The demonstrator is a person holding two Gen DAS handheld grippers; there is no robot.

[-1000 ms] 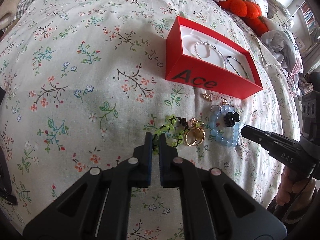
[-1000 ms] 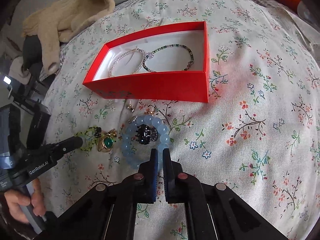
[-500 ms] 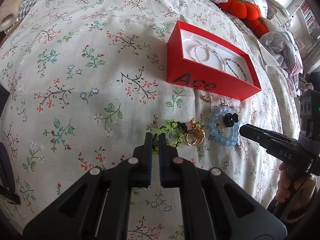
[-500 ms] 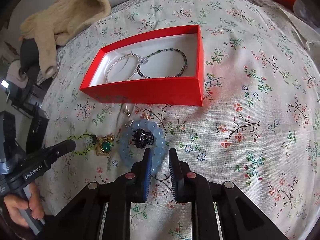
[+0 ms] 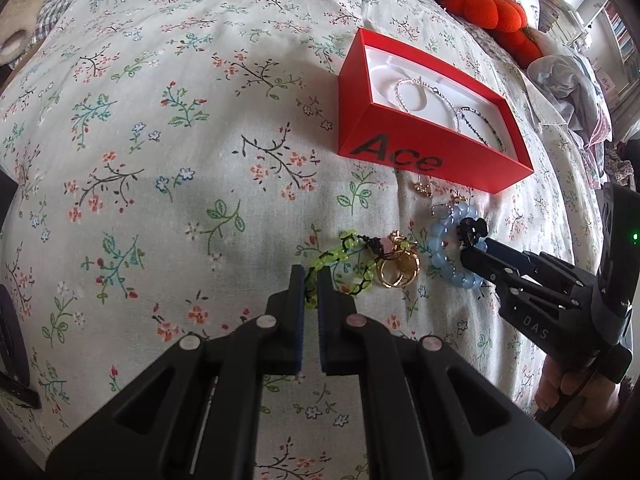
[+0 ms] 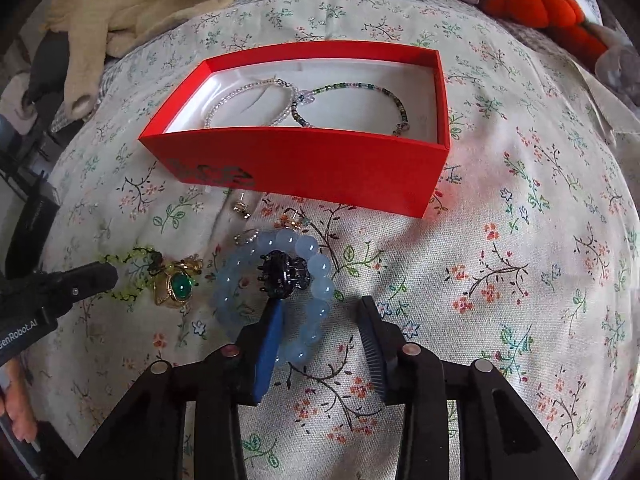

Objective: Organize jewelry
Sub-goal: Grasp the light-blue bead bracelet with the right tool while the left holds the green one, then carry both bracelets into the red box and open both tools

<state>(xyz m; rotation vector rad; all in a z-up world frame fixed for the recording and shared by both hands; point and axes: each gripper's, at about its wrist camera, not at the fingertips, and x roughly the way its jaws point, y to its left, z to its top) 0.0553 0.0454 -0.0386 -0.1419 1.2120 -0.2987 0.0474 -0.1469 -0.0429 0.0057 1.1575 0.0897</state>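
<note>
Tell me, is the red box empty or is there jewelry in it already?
Not empty. The open red box holds a clear beaded bracelet and a dark beaded bracelet on its white lining.

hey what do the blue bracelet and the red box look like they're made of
Blue bracelet: round, translucent pale-blue beads with glossy highlights, so probably glass or polished stone, possibly resin. Red box: matte, flat thin walls with crisp folded edges and printed black lettering, so likely cardboard, with a smooth white lining inside.

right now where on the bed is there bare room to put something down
Free: the quilt left of the red box, and the stretch right of the blue bead bracelet. Crowded: the strip just before the box, with bracelets, gold ring and earrings.
</note>
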